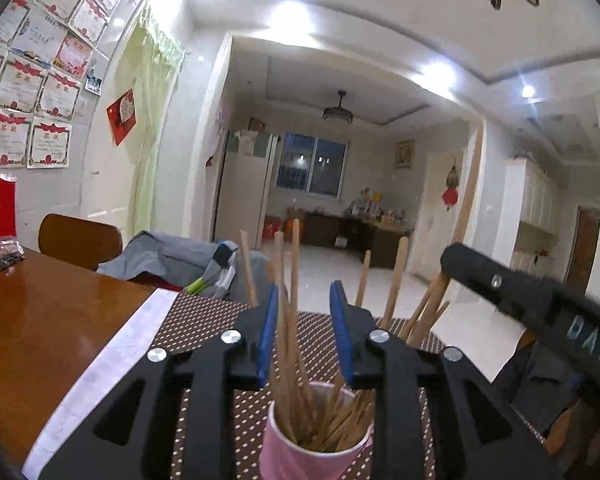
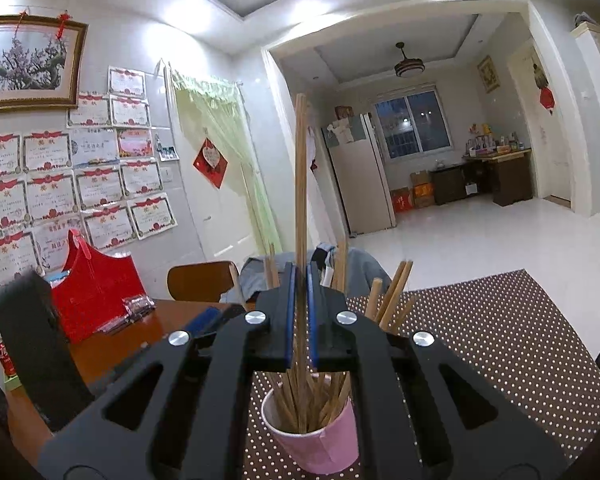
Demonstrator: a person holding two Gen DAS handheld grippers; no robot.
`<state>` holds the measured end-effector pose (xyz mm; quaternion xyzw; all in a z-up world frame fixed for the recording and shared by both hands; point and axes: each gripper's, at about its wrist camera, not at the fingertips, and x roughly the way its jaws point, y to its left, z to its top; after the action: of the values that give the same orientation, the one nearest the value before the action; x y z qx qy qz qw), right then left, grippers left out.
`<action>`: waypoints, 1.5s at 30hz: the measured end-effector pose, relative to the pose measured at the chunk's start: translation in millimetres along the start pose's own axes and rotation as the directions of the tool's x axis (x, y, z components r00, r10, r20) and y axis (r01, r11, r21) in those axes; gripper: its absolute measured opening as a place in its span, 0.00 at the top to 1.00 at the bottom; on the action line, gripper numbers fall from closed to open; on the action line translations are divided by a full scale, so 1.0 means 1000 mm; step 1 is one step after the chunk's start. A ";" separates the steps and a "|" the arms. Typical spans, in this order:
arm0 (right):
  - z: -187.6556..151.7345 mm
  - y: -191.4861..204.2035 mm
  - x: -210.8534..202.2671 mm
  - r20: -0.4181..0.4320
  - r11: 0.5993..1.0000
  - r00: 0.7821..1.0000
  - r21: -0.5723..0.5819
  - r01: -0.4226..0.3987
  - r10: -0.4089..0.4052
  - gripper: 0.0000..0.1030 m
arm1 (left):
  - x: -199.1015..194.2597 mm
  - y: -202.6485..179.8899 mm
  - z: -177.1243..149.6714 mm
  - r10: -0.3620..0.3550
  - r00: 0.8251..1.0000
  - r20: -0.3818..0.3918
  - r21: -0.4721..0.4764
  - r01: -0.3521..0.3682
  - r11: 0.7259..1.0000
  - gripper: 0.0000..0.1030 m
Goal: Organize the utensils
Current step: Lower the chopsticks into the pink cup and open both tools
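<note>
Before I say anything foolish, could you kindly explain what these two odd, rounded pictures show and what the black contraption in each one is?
Each picture comes from a fisheye camera mounted on a hand-held gripper, looking forward along its two black fingers with blue pads. A person holds one in each hand; there is no robot arm.

The left wrist view shows the left hand-held gripper, its jaws apart around several chopsticks without pressing them. The black bar at its right edge is the other gripper.

The right wrist view shows the right hand-held gripper shut on one tall chopstick that stands upright with its lower end in the pink cup.

The cup, full of wooden chopsticks, stands on a brown dotted placemat on a wooden table. A red box sits farther back by the wall.
</note>
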<state>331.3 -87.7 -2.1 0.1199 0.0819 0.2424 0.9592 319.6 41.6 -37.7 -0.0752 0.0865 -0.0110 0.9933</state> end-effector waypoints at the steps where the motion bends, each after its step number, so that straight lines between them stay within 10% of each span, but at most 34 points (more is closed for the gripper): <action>1: -0.002 0.000 0.001 -0.007 1.000 1.000 -0.002 0.002 -0.002 0.94 | -0.001 0.000 0.002 0.004 1.000 -0.011 0.006 -0.004 1.000 0.74; 28: -0.047 0.012 0.043 -0.209 0.998 0.977 -0.052 0.028 -0.039 0.94 | 0.008 0.020 0.009 0.104 0.986 -0.133 0.035 -0.100 0.994 0.63; 42: -0.033 0.015 0.030 -0.170 0.995 0.983 -0.083 0.055 -0.069 0.92 | 0.003 0.018 0.012 0.101 0.988 -0.118 0.035 -0.098 0.995 0.62; 45: -0.029 0.018 0.029 -0.158 0.993 0.985 -0.099 0.060 -0.076 0.92 | 0.001 0.018 0.013 0.107 0.988 -0.110 0.038 -0.103 0.994 0.49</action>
<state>341.6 -52.5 -28.2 0.0517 0.1520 0.2220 0.9618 322.8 61.2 -27.4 -0.0537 0.1460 0.0358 0.9872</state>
